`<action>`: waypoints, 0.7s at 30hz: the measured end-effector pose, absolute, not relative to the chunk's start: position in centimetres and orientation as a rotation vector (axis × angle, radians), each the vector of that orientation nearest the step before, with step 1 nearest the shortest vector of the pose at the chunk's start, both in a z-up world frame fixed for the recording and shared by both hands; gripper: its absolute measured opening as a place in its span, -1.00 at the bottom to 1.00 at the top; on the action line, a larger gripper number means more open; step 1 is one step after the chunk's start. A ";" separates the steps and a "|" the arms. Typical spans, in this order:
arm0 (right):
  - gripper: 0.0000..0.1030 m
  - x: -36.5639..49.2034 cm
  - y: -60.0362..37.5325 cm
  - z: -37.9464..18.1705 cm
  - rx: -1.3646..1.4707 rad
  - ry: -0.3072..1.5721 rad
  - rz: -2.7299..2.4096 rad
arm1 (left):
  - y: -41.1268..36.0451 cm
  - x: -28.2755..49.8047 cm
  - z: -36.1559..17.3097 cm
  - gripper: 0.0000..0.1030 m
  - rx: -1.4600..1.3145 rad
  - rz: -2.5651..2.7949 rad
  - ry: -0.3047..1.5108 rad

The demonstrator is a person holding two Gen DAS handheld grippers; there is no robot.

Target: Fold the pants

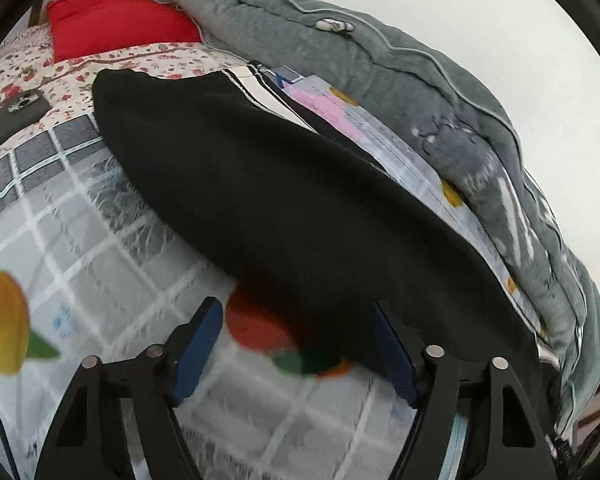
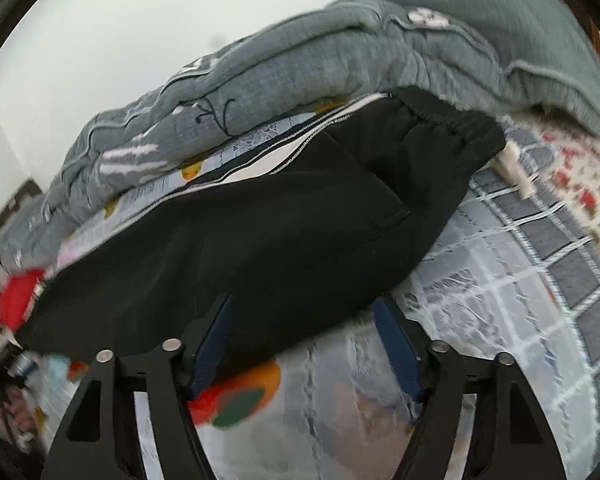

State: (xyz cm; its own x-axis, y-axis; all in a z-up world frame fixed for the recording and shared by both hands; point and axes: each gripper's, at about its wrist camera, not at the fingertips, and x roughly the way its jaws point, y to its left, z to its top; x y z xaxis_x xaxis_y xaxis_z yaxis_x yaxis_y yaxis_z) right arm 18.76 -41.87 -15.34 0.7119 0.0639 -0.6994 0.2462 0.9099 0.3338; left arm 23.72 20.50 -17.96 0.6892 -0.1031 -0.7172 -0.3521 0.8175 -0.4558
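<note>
Black pants (image 1: 284, 200) lie flat along the checked bed sheet (image 1: 100, 248), a white side stripe (image 1: 256, 84) showing at their far edge. My left gripper (image 1: 296, 320) hovers at the pants' near edge, open, its blue pads (image 1: 204, 328) wide apart and touching no cloth. In the right wrist view the pants (image 2: 280, 232) show their elastic waistband (image 2: 452, 120) at the upper right. My right gripper (image 2: 304, 312) is open too. The pants' near edge runs across the gap between its jaws, and the pads (image 2: 392, 340) do not press on it.
A bunched grey-green quilt (image 1: 400, 64) lies along the far side of the pants, against a white wall. A red pillow (image 1: 116, 20) and a phone (image 1: 24, 104) rest on the floral sheet (image 1: 148, 56) at the far left. Fruit prints (image 1: 4, 320) mark the near sheet.
</note>
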 end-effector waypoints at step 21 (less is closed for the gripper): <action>-0.83 23.5 -41.2 -14.6 0.329 0.727 -0.213 | 21.5 27.2 -18.0 -0.74 -0.571 0.256 0.819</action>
